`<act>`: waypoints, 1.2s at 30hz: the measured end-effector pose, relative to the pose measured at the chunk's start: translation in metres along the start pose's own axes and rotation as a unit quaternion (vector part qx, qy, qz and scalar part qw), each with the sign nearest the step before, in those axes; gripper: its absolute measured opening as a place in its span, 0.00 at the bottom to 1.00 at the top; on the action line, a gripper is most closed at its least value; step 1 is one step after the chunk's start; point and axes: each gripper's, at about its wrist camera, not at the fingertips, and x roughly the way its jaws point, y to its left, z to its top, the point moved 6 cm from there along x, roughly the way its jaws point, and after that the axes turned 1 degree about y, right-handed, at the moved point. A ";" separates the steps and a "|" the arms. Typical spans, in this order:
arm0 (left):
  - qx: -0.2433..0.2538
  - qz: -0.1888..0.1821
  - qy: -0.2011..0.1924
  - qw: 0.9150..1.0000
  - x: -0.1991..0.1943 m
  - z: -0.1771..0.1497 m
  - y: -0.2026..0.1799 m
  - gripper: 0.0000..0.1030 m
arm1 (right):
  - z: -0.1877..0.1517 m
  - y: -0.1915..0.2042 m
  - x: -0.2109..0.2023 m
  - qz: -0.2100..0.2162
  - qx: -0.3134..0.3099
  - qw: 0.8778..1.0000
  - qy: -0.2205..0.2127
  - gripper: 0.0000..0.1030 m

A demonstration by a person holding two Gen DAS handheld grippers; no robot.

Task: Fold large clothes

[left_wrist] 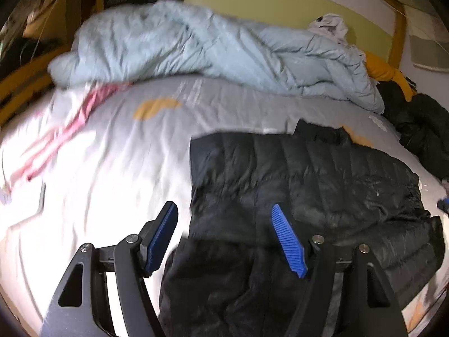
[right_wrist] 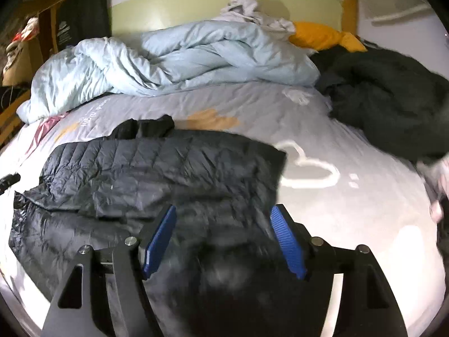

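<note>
Black quilted puffer jacket (left_wrist: 308,185), glossy and stitched in narrow channels, spread flat on a pale grey printed bedsheet (left_wrist: 112,168), one layer folded across. Above its near edge, left gripper (left_wrist: 224,221) and right gripper (right_wrist: 223,221), ribbed blue pads spread wide, nothing clamped. Behind, a crumpled pale blue duvet (right_wrist: 174,56), soft and heaped. Only from the right wrist: white cloud outline (right_wrist: 308,171) printed on the sheet, whole dark fleecy heap (right_wrist: 393,98). Only from the left: pink striped cloth (left_wrist: 70,129).
</note>
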 end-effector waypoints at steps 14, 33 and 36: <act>-0.067 -0.067 0.079 0.992 0.027 -0.040 0.025 0.19 | -0.062 -0.039 0.017 0.009 0.070 0.993 0.094 0.49; -0.065 -0.088 -0.065 0.992 -0.059 -0.003 0.024 0.08 | -0.029 -0.024 -0.072 0.022 0.038 0.994 -0.095 0.07; -0.073 -0.061 -0.017 0.995 -0.024 -0.014 0.026 0.09 | -0.033 -0.025 -0.048 0.011 0.041 0.998 -0.051 0.07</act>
